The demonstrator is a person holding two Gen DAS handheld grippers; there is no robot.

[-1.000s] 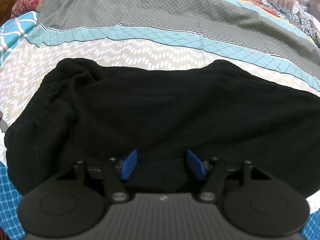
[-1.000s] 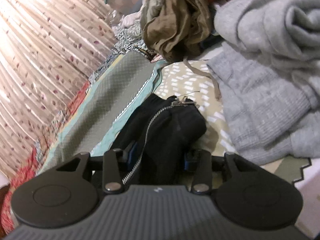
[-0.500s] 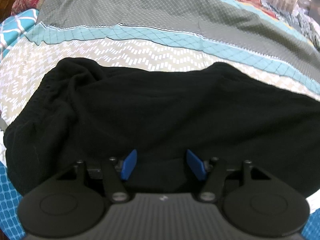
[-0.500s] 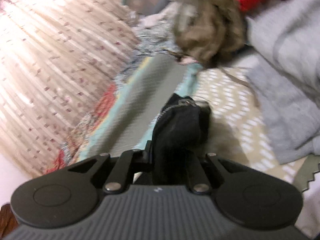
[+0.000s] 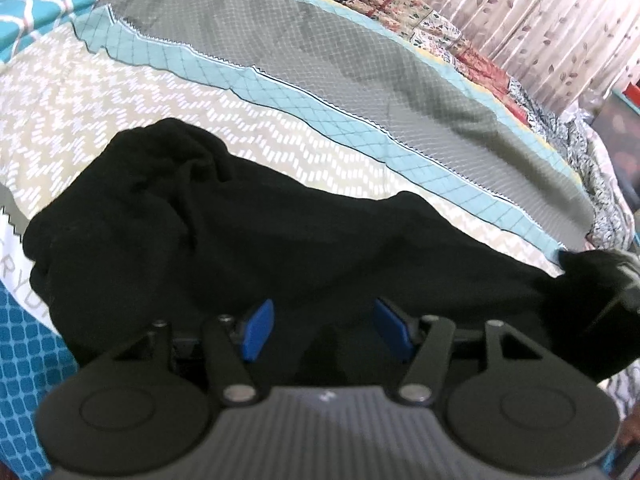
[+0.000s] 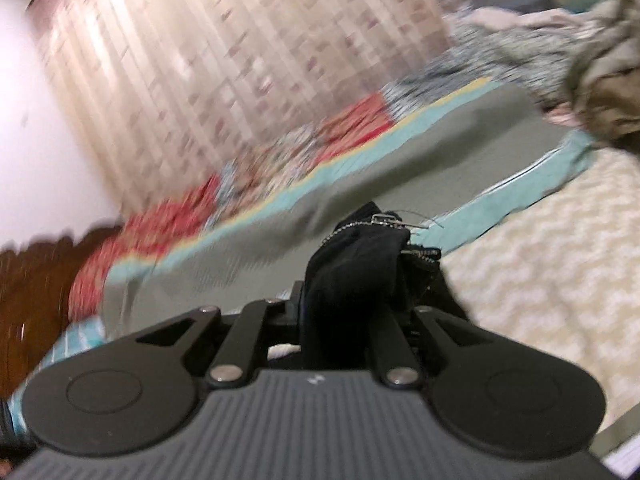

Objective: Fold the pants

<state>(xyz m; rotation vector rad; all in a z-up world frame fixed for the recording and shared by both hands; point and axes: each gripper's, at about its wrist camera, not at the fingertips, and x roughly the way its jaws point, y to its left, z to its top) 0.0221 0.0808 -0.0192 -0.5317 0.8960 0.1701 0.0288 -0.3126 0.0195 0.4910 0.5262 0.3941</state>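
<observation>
Black pants lie spread across the patterned bedspread. My left gripper is open, its blue pads hovering over the near edge of the pants. My right gripper is shut on a bunched end of the pants, which has a silver zipper and is lifted above the bed. That held end with the right gripper also shows at the far right of the left wrist view.
A floral curtain hangs behind the bed. A heap of olive and patterned clothes lies at the bed's far side. A dark wooden headboard is at the left of the right wrist view.
My right gripper has lifted the zippered pants end and swung it left, away from the grey clothes pile. The left view has turned right; the left gripper stays open over the pants.
</observation>
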